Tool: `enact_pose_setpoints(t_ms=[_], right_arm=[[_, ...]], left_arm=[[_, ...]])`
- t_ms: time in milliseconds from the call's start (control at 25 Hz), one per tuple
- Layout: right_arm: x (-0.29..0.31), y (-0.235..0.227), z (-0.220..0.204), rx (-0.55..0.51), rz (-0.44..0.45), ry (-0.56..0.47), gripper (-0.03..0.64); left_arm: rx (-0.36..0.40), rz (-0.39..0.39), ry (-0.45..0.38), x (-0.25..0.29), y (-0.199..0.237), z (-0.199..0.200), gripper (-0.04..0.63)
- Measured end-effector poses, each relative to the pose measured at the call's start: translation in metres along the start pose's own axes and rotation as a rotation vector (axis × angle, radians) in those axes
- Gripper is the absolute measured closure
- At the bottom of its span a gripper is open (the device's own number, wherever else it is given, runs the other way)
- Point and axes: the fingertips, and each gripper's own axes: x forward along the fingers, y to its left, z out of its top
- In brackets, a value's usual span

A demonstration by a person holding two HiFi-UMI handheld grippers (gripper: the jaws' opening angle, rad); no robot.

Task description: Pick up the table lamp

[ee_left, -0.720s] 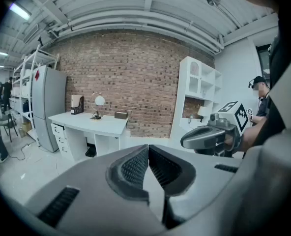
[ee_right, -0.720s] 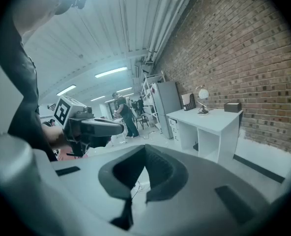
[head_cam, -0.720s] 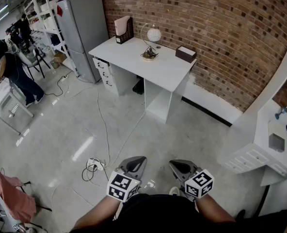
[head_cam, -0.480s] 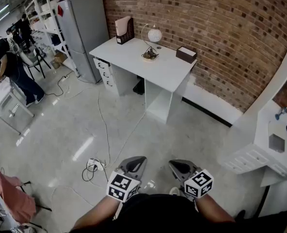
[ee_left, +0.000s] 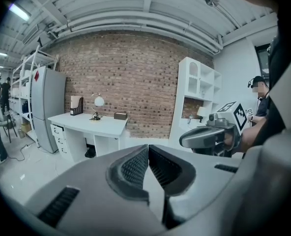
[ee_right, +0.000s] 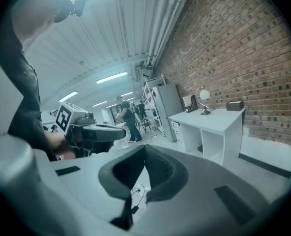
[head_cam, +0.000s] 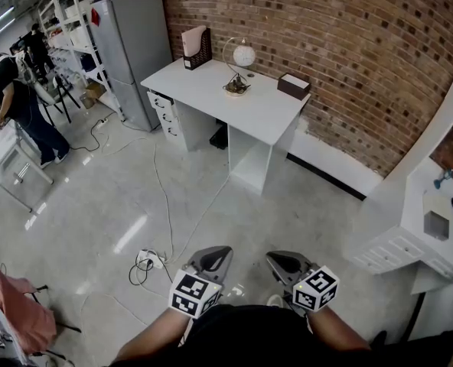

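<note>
We log left gripper [head_cam: 213, 254] and right gripper [head_cam: 281, 261] closed, jaws tip to tip, gripping nothing (both near our waist). Lamp [head_cam: 239, 66] stands on the desk [head_cam: 200, 86] at 12 o'clock, well apart.

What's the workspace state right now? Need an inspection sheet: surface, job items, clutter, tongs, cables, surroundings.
Surface: white desk against the brick wall, well across the floor from the person.
Job's things: table lamp upright at the desk's back edge, untouched.
Clutter: file holder at the back left corner, dark box at the back right.
Grippers: left gripper and right gripper held low by the body, tongs shut, empty.
Cables: power strip and a loose cable on the floor, running toward the desk.
Surroundings: tall grey cabinet, bystander at left, white shelf unit at right.
</note>
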Motion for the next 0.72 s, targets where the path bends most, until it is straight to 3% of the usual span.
enact_pose_setpoints(t_ms=[320,720], right_arm=[[0.0024,0.0050,-0.0052,-0.026,0.006,0.024,0.612],[0.0007,0.0041,-0.0054,-0.037,-0.007,0.022,0.611]], left_arm=[[-0.019,-0.007,-0.003,0.0000,-0.0003,-0.0005,0.589],[0.011,0.003,0.005,0.0005,-0.0031,-0.0013,0.589]])
